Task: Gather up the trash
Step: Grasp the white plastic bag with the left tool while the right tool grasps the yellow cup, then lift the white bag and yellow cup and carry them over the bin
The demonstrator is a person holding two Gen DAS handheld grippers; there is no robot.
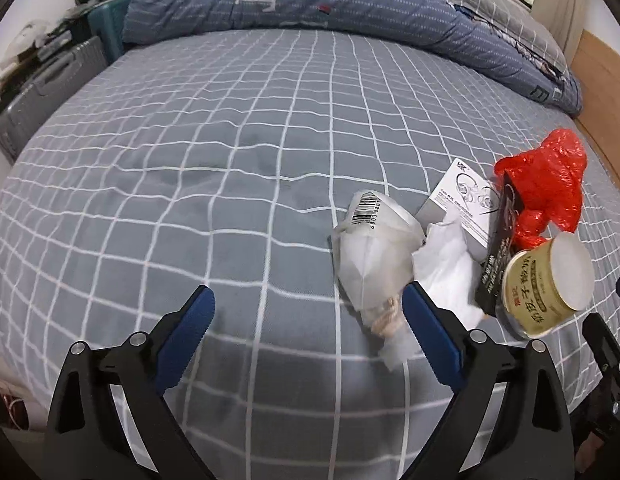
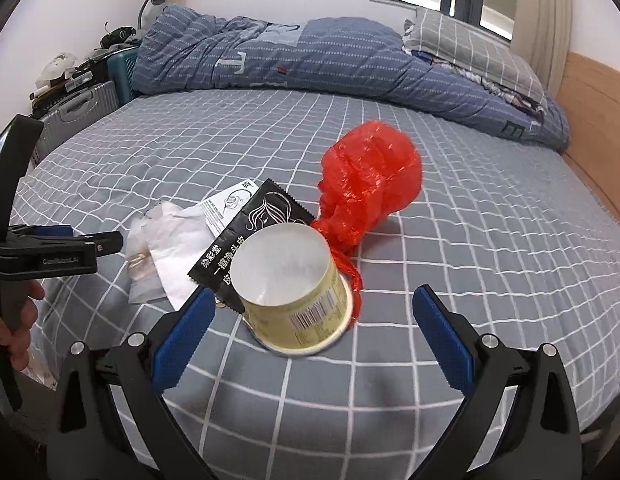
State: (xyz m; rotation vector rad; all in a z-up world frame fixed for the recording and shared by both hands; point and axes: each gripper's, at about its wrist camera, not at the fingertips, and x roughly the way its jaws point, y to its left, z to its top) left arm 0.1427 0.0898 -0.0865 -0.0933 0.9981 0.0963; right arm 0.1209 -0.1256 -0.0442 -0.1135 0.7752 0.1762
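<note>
both grippers hover over the near edge of a grey checked bed (image 2: 490,240), jaws spread wide with nothing between them: the left gripper (image 1: 306,308) just left of a clear wrapper (image 1: 370,256), the right gripper (image 2: 314,312) with a tipped yellow cup (image 2: 294,292) just beyond its tips. trash lies clustered: white tissue (image 1: 446,268), black sachet (image 2: 254,236), white card (image 1: 466,200), red plastic bag (image 2: 370,184) farthest. a blue quilt (image 2: 310,60) is bunched along the far side.
</note>
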